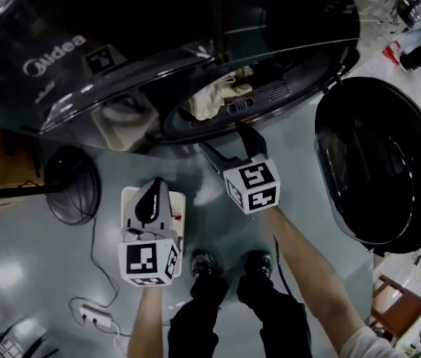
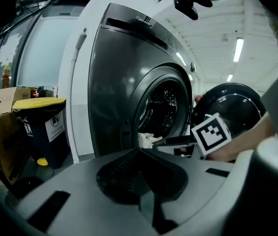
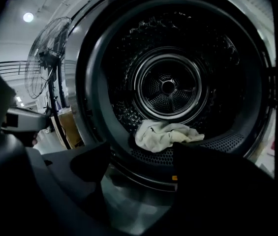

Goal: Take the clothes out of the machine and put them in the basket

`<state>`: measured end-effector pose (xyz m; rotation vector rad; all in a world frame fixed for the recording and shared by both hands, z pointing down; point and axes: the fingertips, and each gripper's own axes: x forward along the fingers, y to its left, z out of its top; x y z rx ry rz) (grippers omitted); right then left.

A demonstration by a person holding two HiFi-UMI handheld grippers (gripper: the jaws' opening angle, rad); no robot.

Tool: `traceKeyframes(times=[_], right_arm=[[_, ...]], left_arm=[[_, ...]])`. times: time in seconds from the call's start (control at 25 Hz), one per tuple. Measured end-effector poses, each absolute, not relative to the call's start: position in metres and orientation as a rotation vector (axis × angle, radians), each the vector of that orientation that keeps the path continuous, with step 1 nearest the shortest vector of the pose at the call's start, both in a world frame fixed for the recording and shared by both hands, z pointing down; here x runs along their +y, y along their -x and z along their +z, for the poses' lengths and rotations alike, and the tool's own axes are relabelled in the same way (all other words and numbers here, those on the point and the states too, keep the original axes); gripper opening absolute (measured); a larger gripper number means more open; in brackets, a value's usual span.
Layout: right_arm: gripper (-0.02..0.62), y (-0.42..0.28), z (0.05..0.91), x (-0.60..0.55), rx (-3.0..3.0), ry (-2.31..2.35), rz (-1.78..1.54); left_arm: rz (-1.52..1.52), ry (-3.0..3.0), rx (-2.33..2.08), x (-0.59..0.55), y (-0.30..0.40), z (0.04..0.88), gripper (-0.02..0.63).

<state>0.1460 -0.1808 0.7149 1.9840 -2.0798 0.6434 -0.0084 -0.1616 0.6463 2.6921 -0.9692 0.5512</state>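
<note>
A white cloth [image 3: 166, 134] lies at the front lip of the washing machine's drum [image 3: 168, 85]; it also shows in the head view as the cloth [image 1: 217, 95] and in the left gripper view as the cloth [image 2: 147, 140]. My right gripper [image 3: 143, 166] is open just outside the drum mouth with nothing between its jaws, and the cloth lies a little beyond them. From above, the right gripper [image 1: 226, 142] points at the opening. My left gripper [image 1: 150, 194] hangs back over the floor, shut and empty [image 2: 139, 154].
The round machine door [image 1: 378, 162] stands swung open at the right. A floor fan [image 1: 72, 185] stands left of the machine, and a power strip [image 1: 95, 315] lies near my feet. A white rectangular thing [image 1: 176, 218] lies under the left gripper. A yellow-lidded black bin [image 2: 40, 127] and a cardboard box [image 2: 1, 112] stand further left.
</note>
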Motion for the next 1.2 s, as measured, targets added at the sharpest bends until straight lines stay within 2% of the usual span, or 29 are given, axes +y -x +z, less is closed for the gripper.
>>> traceKeyframes(times=[0.32, 0.52, 0.6, 0.72, 0.76, 0.8, 0.84, 1.2], right_arm=[[0.393, -0.156, 0.729, -0.267, -2.103, -1.978, 0.583], [0.383, -0.173, 0.748, -0.289, -2.005, -2.037, 0.694], [0.282, -0.173, 0.762, -0.290, -1.967, -2.032, 0.779], [0.234, -0.174, 0.770, -0.287, -1.917, -2.027, 0.746], [0.198, -0.173, 0.770, -0.286, -1.910, -2.016, 0.724], [0.129, -0.173, 0.770, -0.285, -1.909, -2.002, 0.713], [0.101, -0.173, 0.769, -0.284, -1.912, -1.989, 0.709], [0.080, -0.169, 0.720, -0.242, -2.001, -2.010, 0.694]], left_arm=[[0.503, -2.695, -1.001, -0.165, 0.017, 0.662, 0.017], [0.480, -2.704, -1.018, -0.168, 0.022, 0.664, 0.018], [0.474, -2.697, -1.035, -0.170, 0.026, 0.665, 0.018], [0.464, -2.696, -1.046, -0.171, 0.030, 0.664, 0.017], [0.461, -2.700, -1.050, -0.171, 0.032, 0.664, 0.018], [0.459, -2.706, -1.055, -0.172, 0.035, 0.664, 0.017], [0.459, -2.713, -1.060, -0.172, 0.037, 0.663, 0.018], [0.491, -2.668, -1.018, -0.155, 0.031, 0.638, 0.018]])
